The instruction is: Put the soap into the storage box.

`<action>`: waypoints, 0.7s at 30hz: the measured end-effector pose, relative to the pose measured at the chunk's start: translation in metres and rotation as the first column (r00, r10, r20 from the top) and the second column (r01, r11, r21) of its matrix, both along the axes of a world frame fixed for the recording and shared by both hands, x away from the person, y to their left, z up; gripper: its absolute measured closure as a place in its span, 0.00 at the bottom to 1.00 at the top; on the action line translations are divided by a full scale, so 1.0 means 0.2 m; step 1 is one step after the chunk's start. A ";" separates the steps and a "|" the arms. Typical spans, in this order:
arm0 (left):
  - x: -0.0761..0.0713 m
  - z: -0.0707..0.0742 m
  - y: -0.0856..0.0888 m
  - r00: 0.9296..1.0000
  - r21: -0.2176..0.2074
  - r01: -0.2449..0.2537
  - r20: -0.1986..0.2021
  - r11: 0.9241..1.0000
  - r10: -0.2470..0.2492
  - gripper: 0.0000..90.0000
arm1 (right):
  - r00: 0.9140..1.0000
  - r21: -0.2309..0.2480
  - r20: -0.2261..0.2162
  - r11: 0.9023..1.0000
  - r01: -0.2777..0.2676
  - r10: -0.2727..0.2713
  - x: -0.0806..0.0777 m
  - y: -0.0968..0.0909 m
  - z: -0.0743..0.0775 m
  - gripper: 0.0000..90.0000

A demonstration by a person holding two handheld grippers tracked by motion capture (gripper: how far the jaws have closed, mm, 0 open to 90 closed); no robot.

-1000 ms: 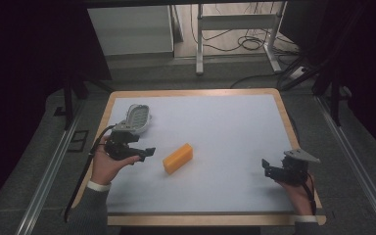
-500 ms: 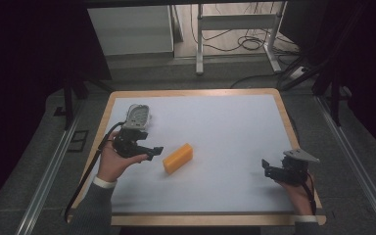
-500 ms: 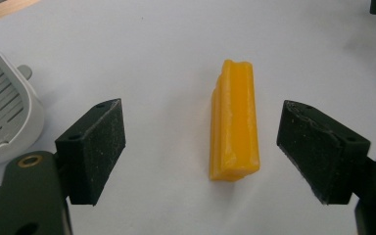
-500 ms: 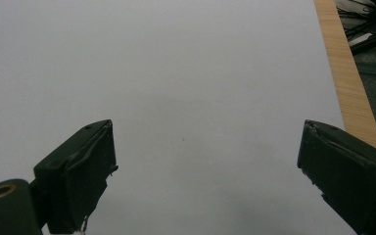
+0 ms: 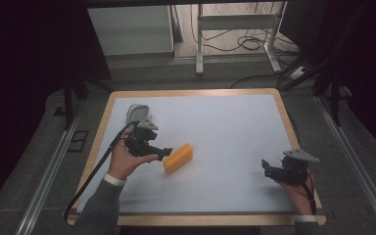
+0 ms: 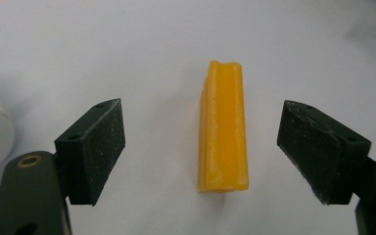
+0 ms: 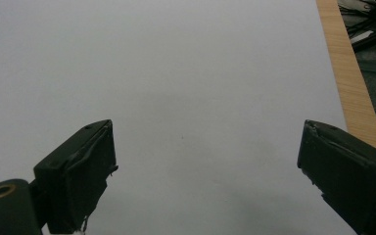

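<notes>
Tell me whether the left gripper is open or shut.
Open. In the left gripper view the left gripper has its two black jaws spread wide on either side of the orange block, touching neither side of it.

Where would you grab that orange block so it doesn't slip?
Probably across its two long flat sides, near the middle. The orange block lies flat on the white table, lengthwise between the open jaws of the left gripper, so closing from either side would catch its narrow width. The grooved top looks less suited for gripping.

left gripper (image 5: 164,152) moved closer to orange block (image 5: 178,158), jaws wide either side
</notes>
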State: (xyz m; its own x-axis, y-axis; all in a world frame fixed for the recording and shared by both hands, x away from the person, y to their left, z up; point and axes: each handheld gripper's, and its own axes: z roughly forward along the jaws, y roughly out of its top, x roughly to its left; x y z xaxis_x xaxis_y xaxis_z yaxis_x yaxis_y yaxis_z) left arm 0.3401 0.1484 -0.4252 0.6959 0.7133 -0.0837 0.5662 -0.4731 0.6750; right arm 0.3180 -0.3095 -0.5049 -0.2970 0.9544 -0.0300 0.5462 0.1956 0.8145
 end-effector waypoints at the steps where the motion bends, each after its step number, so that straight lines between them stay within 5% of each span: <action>1: 0.00 0.00 0.00 1.000 0.000 0.000 0.000 1.000 0.000 0.21 | 1.000 0.000 -0.001 1.000 0.000 0.000 0.00 0.00 0.00 0.08; 21: 0.07 -0.19 -0.18 0.995 0.055 0.028 -0.095 0.998 -0.023 0.22 | 1.000 -0.006 -0.011 1.000 0.002 -0.002 0.00 -0.01 -0.01 0.08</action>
State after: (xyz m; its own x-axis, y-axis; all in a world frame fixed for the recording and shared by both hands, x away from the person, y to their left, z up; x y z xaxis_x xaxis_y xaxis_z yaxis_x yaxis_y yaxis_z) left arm 0.3541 0.1132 -0.4640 0.7050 0.7006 -0.1101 0.6129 -0.5238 0.5915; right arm 0.3189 -0.3107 -0.5074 -0.2954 0.9548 -0.0324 0.5552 0.1992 0.8075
